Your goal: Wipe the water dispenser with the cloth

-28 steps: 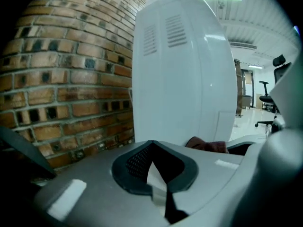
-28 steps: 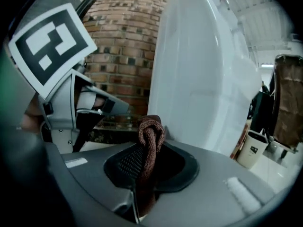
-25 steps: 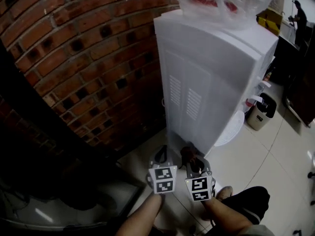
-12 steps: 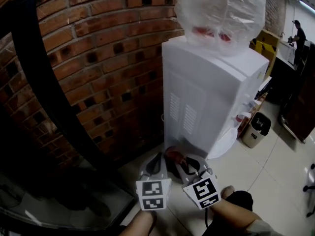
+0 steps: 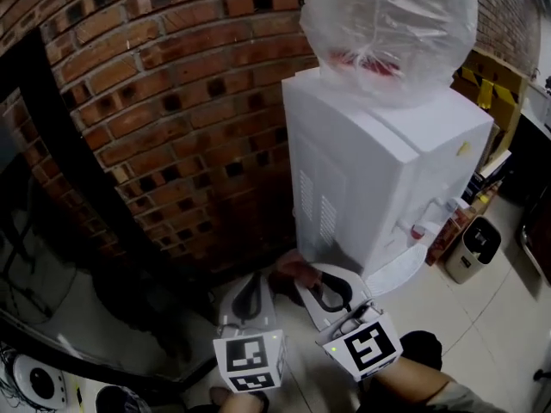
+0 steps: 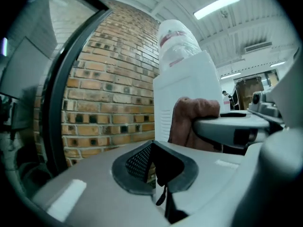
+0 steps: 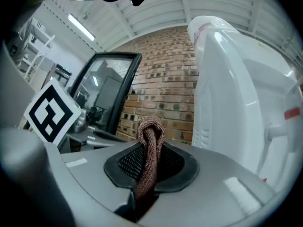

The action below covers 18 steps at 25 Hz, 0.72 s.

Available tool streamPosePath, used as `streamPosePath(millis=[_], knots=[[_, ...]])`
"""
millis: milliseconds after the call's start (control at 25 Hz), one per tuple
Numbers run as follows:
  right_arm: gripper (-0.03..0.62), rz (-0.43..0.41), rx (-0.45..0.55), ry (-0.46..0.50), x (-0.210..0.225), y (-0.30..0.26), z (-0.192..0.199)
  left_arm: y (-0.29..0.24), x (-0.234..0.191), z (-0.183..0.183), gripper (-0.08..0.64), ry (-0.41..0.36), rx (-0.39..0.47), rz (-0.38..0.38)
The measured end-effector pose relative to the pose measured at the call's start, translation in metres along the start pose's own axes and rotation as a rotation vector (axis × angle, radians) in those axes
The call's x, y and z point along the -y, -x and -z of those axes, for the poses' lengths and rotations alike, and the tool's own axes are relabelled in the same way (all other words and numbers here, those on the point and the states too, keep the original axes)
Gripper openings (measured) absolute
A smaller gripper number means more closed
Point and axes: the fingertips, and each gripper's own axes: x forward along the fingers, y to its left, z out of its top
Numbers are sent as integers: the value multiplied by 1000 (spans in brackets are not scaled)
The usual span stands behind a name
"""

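**Cloth pinched in right gripper, held beside dispenser**

The right gripper point(image 7: 151, 171) has its black, mesh-textured pads point(image 7: 130, 162) clamped on a brown cloth point(image 7: 150, 131). The cloth is a nubby terry weave, folded into a narrow upright loop that stands up out of the jaws. In the head view its reddish fold shows at the tip of the same gripper, low down near the foot of the water dispenser point(image 5: 387, 170) and not touching it.

The left gripper point(image 6: 154, 169) holds nothing. Its pads look pressed together at the tips, though a thin slit may remain lower down. It sits just beside the right gripper, both with smooth grey shells.

The dispenser is a white, boxy plastic cabinet with slotted vents point(image 5: 317, 206) on its side panel. A crinkled translucent plastic bag point(image 5: 387, 33) covers the top. It stands on glossy pale floor tiles point(image 5: 448, 317) against a red brick wall point(image 5: 172, 101) with dark recessed holes. A small bin point(image 5: 472, 249) stands further right.
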Motion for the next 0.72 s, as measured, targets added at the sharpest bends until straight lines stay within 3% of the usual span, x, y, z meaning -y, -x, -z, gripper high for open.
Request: streamPosePath(millis=[240,560,720], knots=[[72,-69,70,9,19,40,-66,21,35,-27,0,-25,23,-95],[72,-146,186,131,53,75,-189,64,69,-155,0,-61,112,-231],[72,-158,199,150,69,83,-231,81,87,-215,0,-100,143,-290]])
